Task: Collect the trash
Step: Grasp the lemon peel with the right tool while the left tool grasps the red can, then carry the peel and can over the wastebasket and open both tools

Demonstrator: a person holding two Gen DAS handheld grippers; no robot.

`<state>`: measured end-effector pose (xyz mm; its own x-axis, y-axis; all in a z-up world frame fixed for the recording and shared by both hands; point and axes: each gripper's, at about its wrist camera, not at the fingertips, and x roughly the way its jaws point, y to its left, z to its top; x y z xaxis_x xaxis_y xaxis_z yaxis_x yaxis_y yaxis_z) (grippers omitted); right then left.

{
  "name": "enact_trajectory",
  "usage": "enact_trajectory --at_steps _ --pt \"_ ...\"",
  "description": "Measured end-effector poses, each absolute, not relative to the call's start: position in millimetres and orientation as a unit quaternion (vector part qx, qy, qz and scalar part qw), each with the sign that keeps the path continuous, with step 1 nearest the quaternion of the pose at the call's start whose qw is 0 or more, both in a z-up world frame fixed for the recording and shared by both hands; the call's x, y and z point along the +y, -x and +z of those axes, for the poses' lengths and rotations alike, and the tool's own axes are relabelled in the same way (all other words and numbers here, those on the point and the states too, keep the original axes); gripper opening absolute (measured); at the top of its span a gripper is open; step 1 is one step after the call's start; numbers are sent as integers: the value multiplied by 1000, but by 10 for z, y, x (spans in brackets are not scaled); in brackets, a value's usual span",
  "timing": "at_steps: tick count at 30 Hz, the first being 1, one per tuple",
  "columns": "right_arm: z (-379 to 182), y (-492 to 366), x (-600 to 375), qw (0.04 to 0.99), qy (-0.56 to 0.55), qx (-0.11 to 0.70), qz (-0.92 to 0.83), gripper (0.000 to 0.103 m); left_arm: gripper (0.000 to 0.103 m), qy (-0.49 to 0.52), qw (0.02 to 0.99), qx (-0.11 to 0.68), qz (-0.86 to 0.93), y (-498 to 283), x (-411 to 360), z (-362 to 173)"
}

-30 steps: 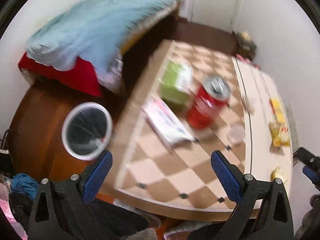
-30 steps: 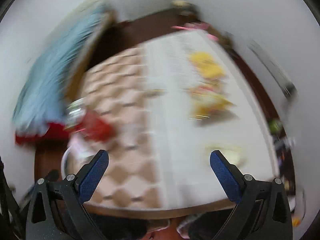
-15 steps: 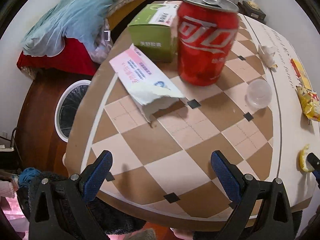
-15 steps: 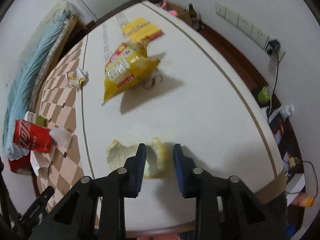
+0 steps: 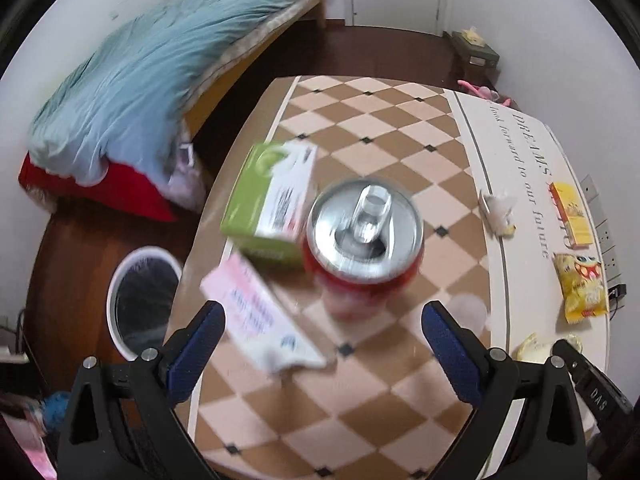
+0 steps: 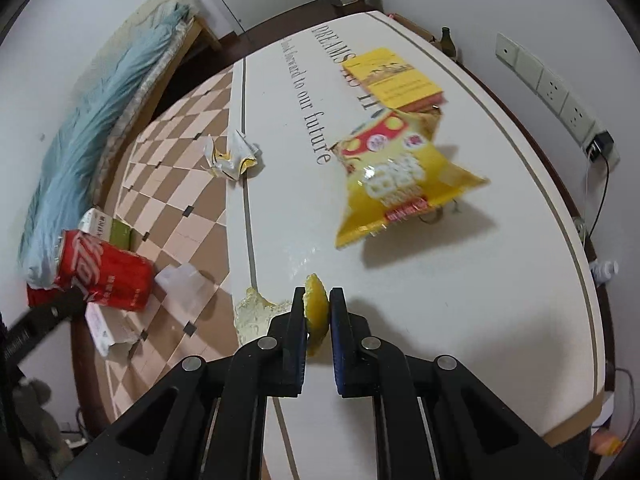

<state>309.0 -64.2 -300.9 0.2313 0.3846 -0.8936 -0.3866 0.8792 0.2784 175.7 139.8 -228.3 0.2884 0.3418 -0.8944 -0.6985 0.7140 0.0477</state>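
My right gripper is shut on a yellow piece of fruit peel, held just above the white table half. A second, pale peel piece lies to its left. A yellow chip bag, a yellow box and a crumpled wrapper lie farther back. My left gripper is open and empty, hovering over a red soda can seen from above. Beside the can are a green box and a torn pink packet. A white-rimmed trash bin stands on the floor to the left.
A clear plastic lid lies right of the can. The checkered table half ends close to me. A bed with a blue blanket fills the left. Wall sockets and a cable run along the right wall.
My right gripper has closed on the yellow peel and raised it off the table. My left gripper has risen, now looking down on the can's top; it stays open.
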Motion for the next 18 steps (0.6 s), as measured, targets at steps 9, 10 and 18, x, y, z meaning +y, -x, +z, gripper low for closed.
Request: enact_trajectory --at_steps 9,10,18 --pt "-3111 -3314 -386 778 47 582 233 11 100 185 778 510 316 -2086 1585 -2410" --pt "-3111 -3322 -383 778 50 582 233 11 100 184 778 511 317 -2113 1599 -2422" --pt "-3120 -3326 -359 778 63 581 231 11 63 168 786 499 324 -2193 1605 -2397"
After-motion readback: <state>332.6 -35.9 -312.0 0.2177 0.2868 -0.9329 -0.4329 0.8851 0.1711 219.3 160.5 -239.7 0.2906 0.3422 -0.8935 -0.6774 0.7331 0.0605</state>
